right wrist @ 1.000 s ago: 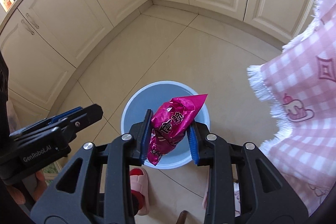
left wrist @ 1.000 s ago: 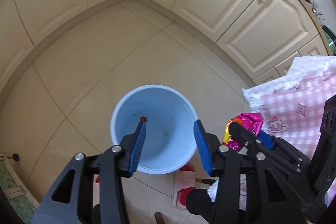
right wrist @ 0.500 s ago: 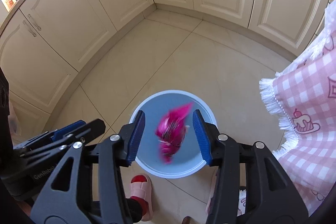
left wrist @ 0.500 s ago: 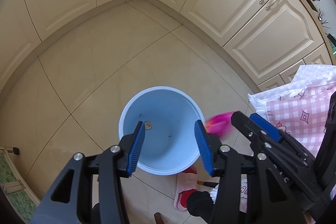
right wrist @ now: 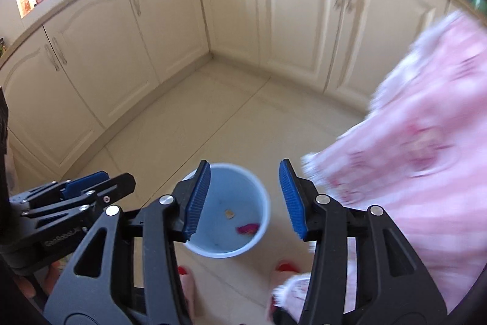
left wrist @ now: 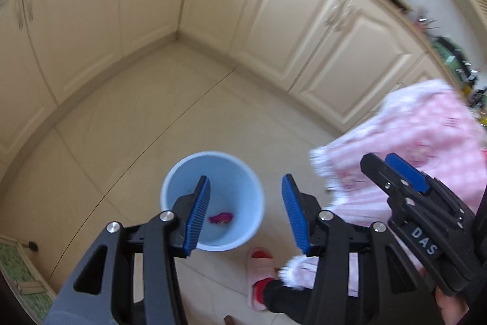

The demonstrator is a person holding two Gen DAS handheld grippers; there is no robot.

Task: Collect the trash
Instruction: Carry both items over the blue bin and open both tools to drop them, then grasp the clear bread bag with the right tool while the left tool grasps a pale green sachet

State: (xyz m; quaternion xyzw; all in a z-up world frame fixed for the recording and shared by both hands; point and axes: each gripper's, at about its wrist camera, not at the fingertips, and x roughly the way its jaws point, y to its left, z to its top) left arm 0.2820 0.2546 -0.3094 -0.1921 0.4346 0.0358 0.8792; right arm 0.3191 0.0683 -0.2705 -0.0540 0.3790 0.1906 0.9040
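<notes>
A light blue bin stands on the tiled floor; it also shows in the right wrist view. A magenta snack wrapper lies at its bottom, seen too in the right wrist view beside a small tan scrap. My left gripper is open and empty, high above the bin. My right gripper is open and empty, also high above the bin. The right gripper shows at the right of the left wrist view.
Cream kitchen cabinets wrap the corner behind the bin. A table with a pink checked cloth stands to the right. The person's slippered feet stand just before the bin. A green mat lies at far left.
My right gripper opened and let the magenta wrapper fall into the bin. Both grippers have risen and tilted up, so the bin looks smaller and lower.
</notes>
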